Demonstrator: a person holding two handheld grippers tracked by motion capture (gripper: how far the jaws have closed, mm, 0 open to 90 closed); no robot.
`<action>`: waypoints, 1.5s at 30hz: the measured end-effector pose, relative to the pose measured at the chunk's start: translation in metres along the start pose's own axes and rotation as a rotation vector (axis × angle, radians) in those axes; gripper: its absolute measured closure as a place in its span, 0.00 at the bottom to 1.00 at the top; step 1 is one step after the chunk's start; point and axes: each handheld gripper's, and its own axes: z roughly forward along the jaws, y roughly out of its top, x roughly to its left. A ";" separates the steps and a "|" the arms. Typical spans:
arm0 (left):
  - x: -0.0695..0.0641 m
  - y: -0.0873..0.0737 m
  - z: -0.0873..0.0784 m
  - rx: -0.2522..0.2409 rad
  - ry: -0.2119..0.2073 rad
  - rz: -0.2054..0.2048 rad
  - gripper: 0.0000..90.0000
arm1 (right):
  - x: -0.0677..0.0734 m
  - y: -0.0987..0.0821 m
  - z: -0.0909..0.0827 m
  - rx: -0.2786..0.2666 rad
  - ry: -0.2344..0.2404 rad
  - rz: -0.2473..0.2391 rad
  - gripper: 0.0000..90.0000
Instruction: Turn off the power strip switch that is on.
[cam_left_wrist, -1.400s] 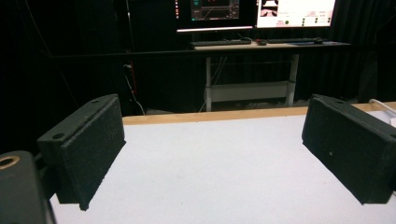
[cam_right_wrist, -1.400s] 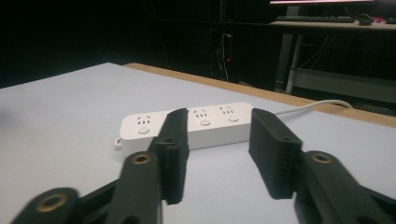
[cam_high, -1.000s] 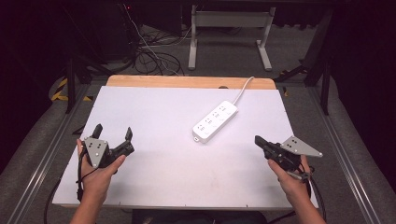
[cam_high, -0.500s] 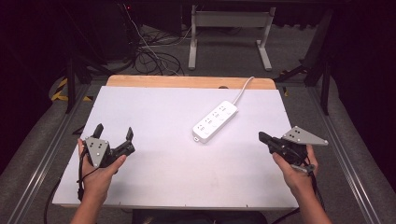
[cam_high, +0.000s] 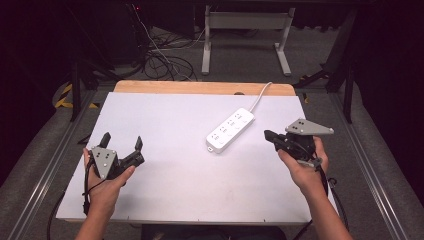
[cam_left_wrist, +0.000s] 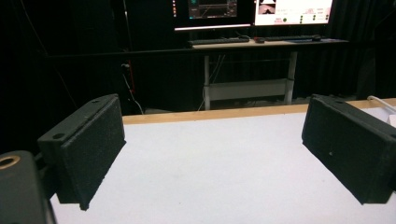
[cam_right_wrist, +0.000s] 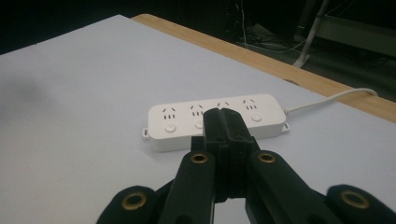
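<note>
Standing at the person's side of the tabletop (cam_high: 165, 125), I see the right tongs (cam_high: 270, 135) held up off the white surface in the right hand (cam_high: 302, 167), their two black jaws pressed flat together with nothing between them. They point toward the white power strip (cam_high: 230, 130), which lies just ahead of their tips and a little to the left hand's side, flat on the tabletop and apart from the jaws. In the right gripper view the closed tongs (cam_right_wrist: 224, 122) cover part of the strip's near edge, and the power strip (cam_right_wrist: 177, 123) lies broadside beyond them, its row of sockets and round buttons facing up. Its white cable (cam_high: 260, 95) runs away from the far end of the strip, off beyond the right tongs, toward the wooden edge (cam_high: 200, 88) at the back of the tabletop.

The left tongs (cam_high: 121, 145) sit low at the near left of the tabletop in the left hand (cam_high: 107, 182), well apart from the strip and from the right tongs. Their jaws stand wide apart and hold nothing; in the left gripper view the left tongs (cam_left_wrist: 212, 158) show only bare white tabletop between the two pads. Far ahead of them, past the wooden edge, a desk (cam_left_wrist: 261, 44) carries lit monitors (cam_left_wrist: 292, 7) in the dark room.
</note>
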 end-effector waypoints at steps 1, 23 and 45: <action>0.000 0.000 0.000 0.000 0.000 0.000 0.07 | 0.000 0.007 0.004 0.009 0.009 0.005 1.00; 0.000 -0.001 0.007 0.014 0.013 -0.008 0.07 | -0.019 0.037 0.049 0.051 0.021 0.034 1.00; 0.010 -0.005 -0.015 0.024 0.038 0.047 0.08 | -0.050 0.033 0.104 0.129 -0.021 0.060 1.00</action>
